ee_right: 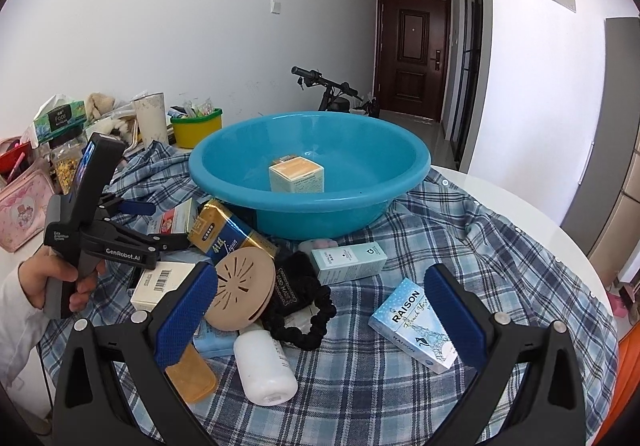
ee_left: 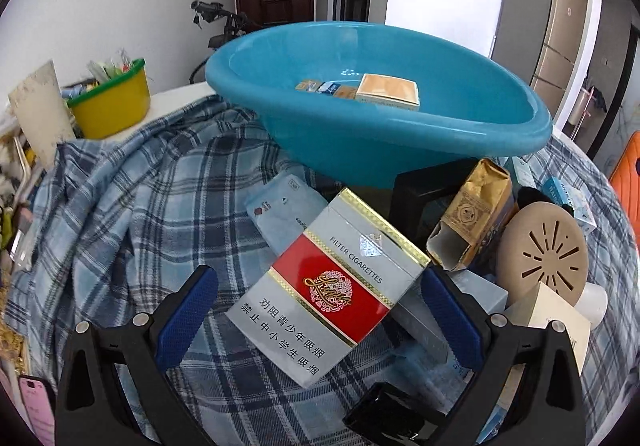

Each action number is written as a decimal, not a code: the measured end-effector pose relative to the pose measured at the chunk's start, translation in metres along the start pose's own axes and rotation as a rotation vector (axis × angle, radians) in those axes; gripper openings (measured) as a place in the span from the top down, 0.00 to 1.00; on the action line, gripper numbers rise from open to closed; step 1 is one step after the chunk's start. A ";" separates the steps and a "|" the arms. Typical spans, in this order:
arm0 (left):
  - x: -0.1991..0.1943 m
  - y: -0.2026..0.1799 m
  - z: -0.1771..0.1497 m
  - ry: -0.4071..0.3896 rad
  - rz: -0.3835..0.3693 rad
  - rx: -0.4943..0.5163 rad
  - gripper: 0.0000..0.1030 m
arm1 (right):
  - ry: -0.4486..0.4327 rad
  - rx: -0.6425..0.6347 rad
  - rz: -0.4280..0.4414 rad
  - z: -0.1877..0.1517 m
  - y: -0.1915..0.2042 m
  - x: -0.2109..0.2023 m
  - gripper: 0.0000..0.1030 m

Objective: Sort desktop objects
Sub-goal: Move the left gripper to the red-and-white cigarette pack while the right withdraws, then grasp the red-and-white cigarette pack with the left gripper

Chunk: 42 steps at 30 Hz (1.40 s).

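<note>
Right now the left claw (ee_left: 320, 310) has its blue pads spread wide, and a red and silver cigarette pack (ee_left: 326, 288) sits tilted between them — the right pad looks to be at the pack's corner, the left pad is clear of it. Ahead of this claw stands the big blue basin (ee_left: 376, 117) on the checked cloth (ee_left: 132, 197), with a small orange box (ee_left: 387, 90) inside. Just right of the pack lie a gold packet (ee_left: 474, 213) and a round tan disc (ee_left: 544, 252).

The right claw (ee_right: 320, 320) is wide apart too and grips nothing. Between its pads lie a white bottle (ee_right: 265, 366) and a black hair tie (ee_right: 304, 312) — a blue Raison box (ee_right: 414, 324) lies by its right pad. A hand (ee_right: 48, 282) holds the other claw's handle off to the left.
</note>
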State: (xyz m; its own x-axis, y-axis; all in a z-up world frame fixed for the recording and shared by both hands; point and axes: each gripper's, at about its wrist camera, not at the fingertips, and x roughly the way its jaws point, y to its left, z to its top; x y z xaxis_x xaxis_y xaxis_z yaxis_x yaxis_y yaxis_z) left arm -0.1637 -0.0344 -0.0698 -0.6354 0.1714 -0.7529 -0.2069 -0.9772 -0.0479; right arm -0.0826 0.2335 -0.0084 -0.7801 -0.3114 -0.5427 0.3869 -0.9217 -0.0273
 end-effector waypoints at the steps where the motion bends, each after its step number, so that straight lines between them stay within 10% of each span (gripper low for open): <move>1: 0.001 0.001 0.000 -0.001 -0.014 -0.004 0.00 | 0.000 -0.001 0.001 0.000 0.000 0.000 0.00; 9: -0.008 -0.003 -0.001 -0.028 -0.045 0.021 0.34 | 0.013 0.002 0.008 -0.003 0.004 0.003 0.00; 42: -0.092 -0.018 -0.009 -0.223 -0.008 0.006 0.36 | 0.071 0.081 0.188 -0.029 0.044 0.020 0.00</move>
State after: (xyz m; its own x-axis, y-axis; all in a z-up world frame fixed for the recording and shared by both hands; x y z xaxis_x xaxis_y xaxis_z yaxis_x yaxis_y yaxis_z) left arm -0.0945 -0.0341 -0.0053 -0.7825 0.2037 -0.5884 -0.2168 -0.9750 -0.0493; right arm -0.0667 0.1938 -0.0447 -0.6598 -0.4653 -0.5900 0.4795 -0.8653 0.1462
